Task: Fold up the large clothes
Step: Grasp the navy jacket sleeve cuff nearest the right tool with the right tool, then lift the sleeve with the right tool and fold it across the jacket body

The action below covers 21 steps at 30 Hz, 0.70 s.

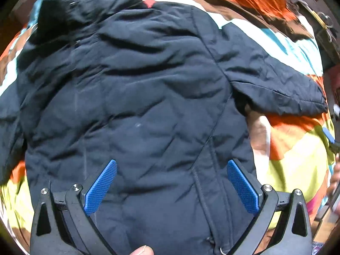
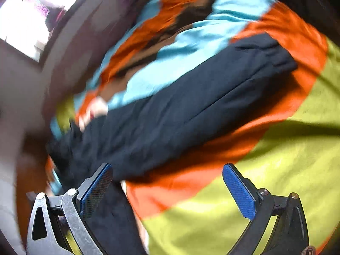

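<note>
A large dark navy padded jacket [image 1: 138, 97] lies spread back-up on a bed with a colourful patchwork cover [image 1: 297, 161]. Its collar is at the top left and one sleeve [image 1: 276, 85] sticks out to the right. My left gripper [image 1: 172, 167] hovers open over the jacket's lower back, its blue pads [image 1: 102, 187] wide apart with nothing between them. The right wrist view is blurred; there the sleeve [image 2: 191, 106] runs diagonally across the cover. My right gripper [image 2: 167, 172] is open just below the sleeve, above the orange and yellow-green cover [image 2: 276, 180].
A thumb tip [image 1: 142, 250] shows at the bottom edge of the left view. Dark wooden furniture [image 1: 323, 27] stands beyond the bed at the upper right. The other gripper's blue tip [image 1: 328, 136] peeks in at the right edge. A bright window [image 2: 23, 21] lies far left.
</note>
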Each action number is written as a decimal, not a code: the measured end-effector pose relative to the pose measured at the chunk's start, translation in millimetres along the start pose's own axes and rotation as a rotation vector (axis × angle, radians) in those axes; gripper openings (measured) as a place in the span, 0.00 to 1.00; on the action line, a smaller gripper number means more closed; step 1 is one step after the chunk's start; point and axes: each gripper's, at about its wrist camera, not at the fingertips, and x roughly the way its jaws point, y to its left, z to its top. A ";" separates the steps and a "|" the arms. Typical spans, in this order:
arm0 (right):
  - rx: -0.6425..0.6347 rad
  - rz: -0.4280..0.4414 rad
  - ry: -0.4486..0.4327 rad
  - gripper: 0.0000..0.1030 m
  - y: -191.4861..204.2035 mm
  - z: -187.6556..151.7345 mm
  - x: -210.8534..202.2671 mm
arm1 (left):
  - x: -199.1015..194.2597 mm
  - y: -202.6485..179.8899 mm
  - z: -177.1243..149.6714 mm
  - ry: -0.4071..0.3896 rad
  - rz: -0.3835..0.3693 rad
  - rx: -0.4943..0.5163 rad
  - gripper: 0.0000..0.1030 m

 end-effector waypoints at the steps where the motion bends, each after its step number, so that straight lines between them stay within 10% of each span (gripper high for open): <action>1: 0.061 0.022 -0.024 1.00 -14.4 9.3 0.0 | 3.0 -3.9 2.9 0.001 0.000 0.011 0.99; 16: 0.140 0.021 -0.113 0.97 -72.5 66.8 32.7 | 51.9 -39.2 74.2 -0.081 0.071 0.097 0.99; 21: -0.084 -0.191 -0.102 0.83 -41.0 71.9 46.6 | 74.2 -36.9 116.2 -0.098 0.100 0.011 0.99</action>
